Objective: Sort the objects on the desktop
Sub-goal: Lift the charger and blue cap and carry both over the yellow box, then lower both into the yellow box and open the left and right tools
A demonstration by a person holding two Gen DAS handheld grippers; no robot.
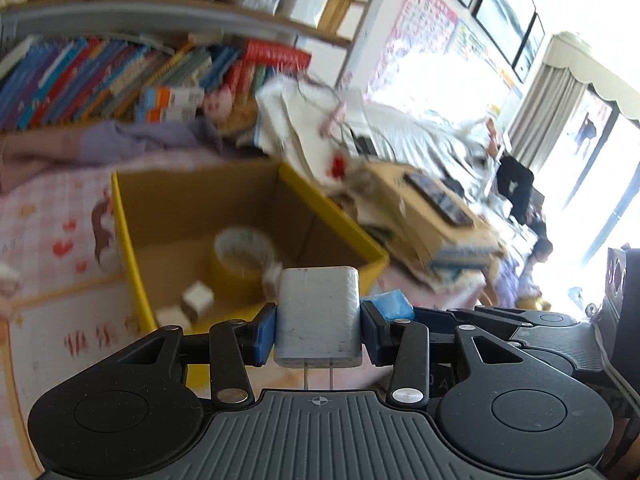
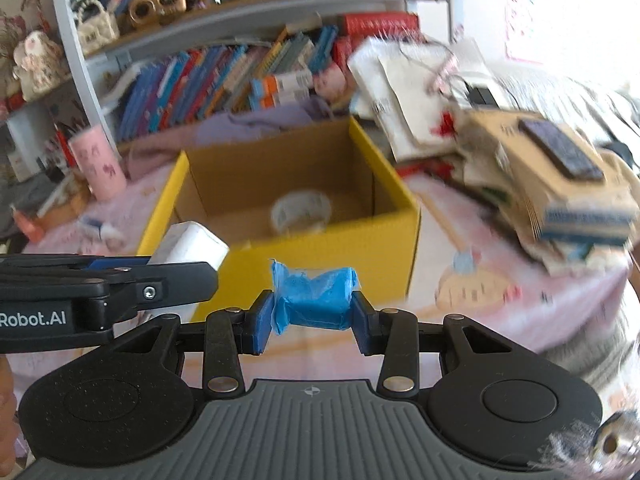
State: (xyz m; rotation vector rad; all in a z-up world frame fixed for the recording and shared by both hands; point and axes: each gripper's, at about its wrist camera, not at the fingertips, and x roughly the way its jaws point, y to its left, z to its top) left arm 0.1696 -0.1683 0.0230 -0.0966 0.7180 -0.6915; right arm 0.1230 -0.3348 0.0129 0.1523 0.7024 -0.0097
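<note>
Closest to the left wrist camera sits the left gripper [image 1: 319, 322], its blue pads clamped on the two flat sides of a white, rounded-corner plastic wall charger [image 1: 318, 312] whose two metal prongs point back toward the camera. That block looks hard, smooth and fairly light, so I judge the broad flat faces to be the right place to hold it; the glossy shell could slip if the squeeze eased, but it should not deform or break. In the right wrist view, the right gripper [image 2: 313, 311] is closed on a small crumpled bright-blue plastic-wrapped packet [image 2: 316, 298], pinched across its middle with the twisted wrapper ends flaring past the pads. It seems soft, very light and crushable, so a gentle hold on the bulky centre suits it better than the thin film edges, which would likely tear or slide out. Both held things hang just in front of the near wall of an open yellow cardboard box with a brown inside [image 2: 288, 196], the charger nearer the box's left front corner and the packet before the middle of its front wall. Inside the box, toward its back, lies a roll of clear tape [image 1: 244, 252], with small white cubes [image 1: 198, 300] closer to its front wall. To the right of the box stands a leaning pile of papers and a brown carton [image 2: 532, 168], blurred.
</note>
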